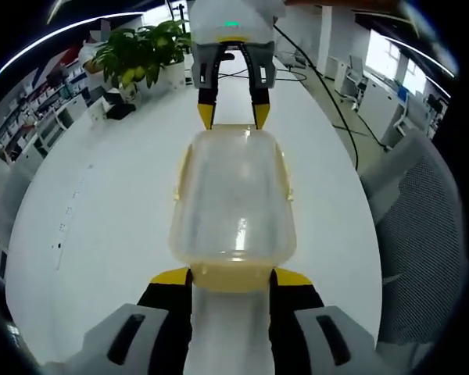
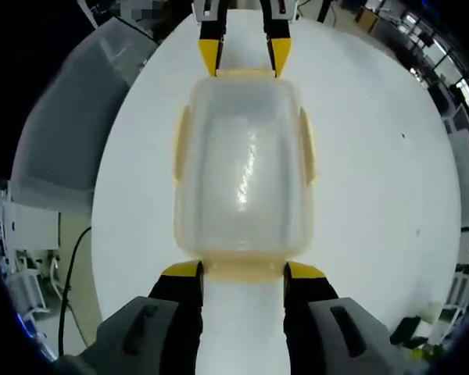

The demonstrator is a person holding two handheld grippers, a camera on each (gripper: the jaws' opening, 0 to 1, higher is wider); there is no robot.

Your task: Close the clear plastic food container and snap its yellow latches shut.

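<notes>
Sitting lid-on near the middle of the round white table (image 1: 102, 203): clear plastic food container with yellow latches (image 1: 233, 207), between both tools. Spread wide at opposite short ends, not pinching: left gripper (image 1: 231, 280), right gripper (image 2: 242, 273). Pressing each end latch squarely, keeping the box braced from the far side, probably working best.

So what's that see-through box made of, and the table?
The box looks like clear, slightly cloudy plastic: the table shows through it and light glints on its lid. Its yellow latches seem plastic too. The table looks smooth, glossy white, maybe laminate.
</notes>
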